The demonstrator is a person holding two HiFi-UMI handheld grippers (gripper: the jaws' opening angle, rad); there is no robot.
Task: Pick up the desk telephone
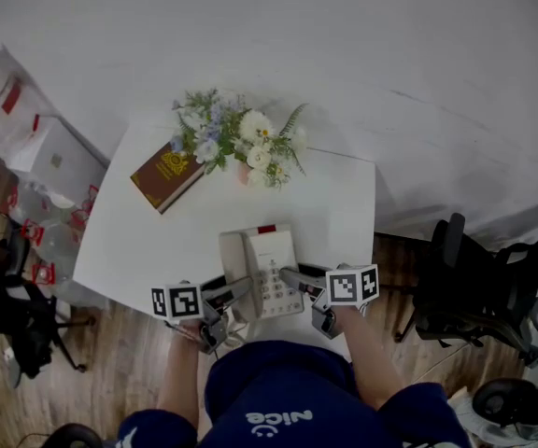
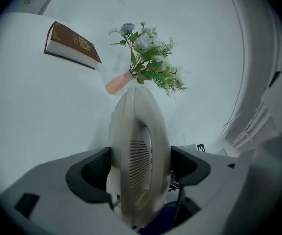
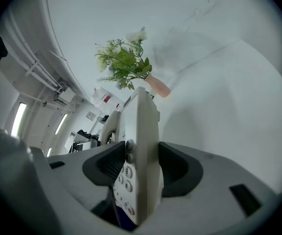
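The white table (image 1: pixel 148 241) lies under the desk telephone (image 1: pixel 267 269), which sits at the table's near edge, close to the person. Past the telephone is a bunch of flowers (image 1: pixel 241 143) in a pink vase. A brown book (image 1: pixel 168 177) lies past the telephone too, off to its left. The left gripper (image 1: pixel 244 288) has its jaws squeezed on the telephone's left side, where the handset is. The right gripper (image 1: pixel 290 275) has its jaws squeezed on the telephone's right side, by the buttons.
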